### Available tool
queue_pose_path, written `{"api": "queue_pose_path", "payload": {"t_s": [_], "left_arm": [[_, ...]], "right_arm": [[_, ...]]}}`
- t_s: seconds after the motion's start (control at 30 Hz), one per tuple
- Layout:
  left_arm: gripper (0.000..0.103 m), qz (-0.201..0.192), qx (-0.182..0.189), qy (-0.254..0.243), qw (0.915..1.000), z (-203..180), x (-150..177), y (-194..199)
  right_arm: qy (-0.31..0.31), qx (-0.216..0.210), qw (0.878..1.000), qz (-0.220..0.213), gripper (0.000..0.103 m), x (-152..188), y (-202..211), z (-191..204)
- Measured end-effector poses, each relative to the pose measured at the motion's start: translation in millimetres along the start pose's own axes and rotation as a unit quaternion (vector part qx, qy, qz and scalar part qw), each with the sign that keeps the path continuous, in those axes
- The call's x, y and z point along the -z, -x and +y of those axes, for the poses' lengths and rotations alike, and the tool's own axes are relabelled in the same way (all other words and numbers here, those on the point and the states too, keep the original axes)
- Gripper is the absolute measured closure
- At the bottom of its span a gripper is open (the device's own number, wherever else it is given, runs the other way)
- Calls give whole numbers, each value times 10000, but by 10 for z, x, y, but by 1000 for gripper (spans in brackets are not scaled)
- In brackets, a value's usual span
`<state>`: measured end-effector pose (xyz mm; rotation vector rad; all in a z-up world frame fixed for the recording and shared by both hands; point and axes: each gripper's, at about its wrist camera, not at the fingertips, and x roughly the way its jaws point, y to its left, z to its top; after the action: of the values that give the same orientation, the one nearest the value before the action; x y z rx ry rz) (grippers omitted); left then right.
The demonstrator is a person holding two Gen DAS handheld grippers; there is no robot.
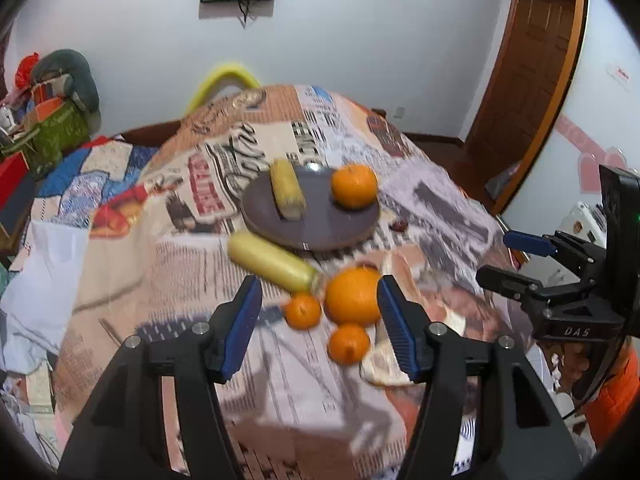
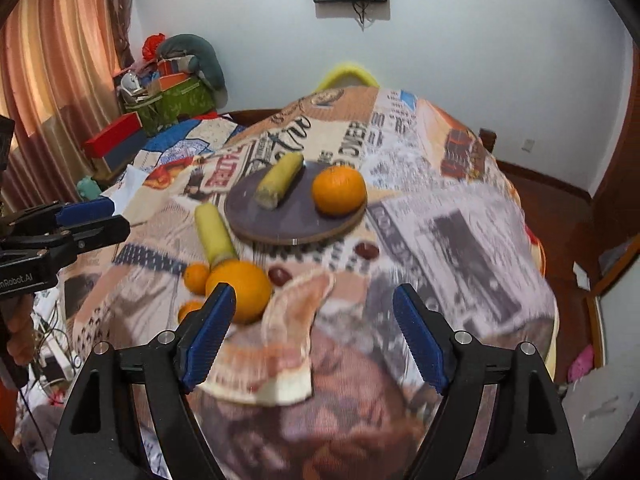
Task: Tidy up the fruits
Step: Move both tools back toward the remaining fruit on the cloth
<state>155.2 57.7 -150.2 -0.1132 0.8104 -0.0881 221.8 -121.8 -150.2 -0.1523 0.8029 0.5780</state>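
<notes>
A round dark plate [image 1: 316, 226] [image 2: 296, 216] on the newspaper-print tablecloth holds a corn cob [image 1: 286, 193] [image 2: 279, 186] and an orange [image 1: 354, 186] [image 2: 339, 190]. In front of it lie a second corn cob [image 1: 272, 262] [image 2: 214, 232], a large orange [image 1: 352, 296] [image 2: 240, 296] and two small tangerines [image 1: 303, 311] [image 1: 348, 343]. A pomelo peel [image 2: 288, 344] lies beside them. My left gripper [image 1: 320, 328] is open and empty above the tangerines. My right gripper [image 2: 314, 340] is open and empty above the peel.
Two dark red dates [image 2: 280, 276] [image 2: 367, 251] lie near the plate. A yellow chair back [image 2: 347, 74] stands behind the table. Boxes and clutter [image 2: 168, 92] sit at the back left. A wooden door [image 1: 528, 64] is at the right.
</notes>
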Motion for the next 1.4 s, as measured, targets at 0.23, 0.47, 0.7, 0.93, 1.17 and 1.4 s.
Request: {"api": "queue_pose_path", "payload": {"t_s": [0.23, 0.47, 0.7, 0.93, 1.17, 1.4], "left_arm": [[43, 472, -20, -36, 9989, -29, 411, -192], [43, 975, -66, -2, 9952, -13, 680, -503], [43, 1128, -100, -169, 9934, -164, 713, -669], [43, 1211, 199, -202, 9922, -325, 688, -715], [43, 986, 247, -62, 9948, -314, 617, -630], [43, 882, 216, 200, 9957, -130, 519, -694]], "right_arm": [[15, 231, 9995, 226, 24, 373, -20, 37], [124, 374, 9974, 609, 24, 717, -160, 54], [-26, 419, 9953, 874, 24, 797, -395, -14], [-212, 688, 9941, 811, 24, 695, -457, -161], [-282, 728, 9928, 905, 24, 592, -492, -260], [-199, 583, 9953, 749, 24, 594, -331, -148]]}}
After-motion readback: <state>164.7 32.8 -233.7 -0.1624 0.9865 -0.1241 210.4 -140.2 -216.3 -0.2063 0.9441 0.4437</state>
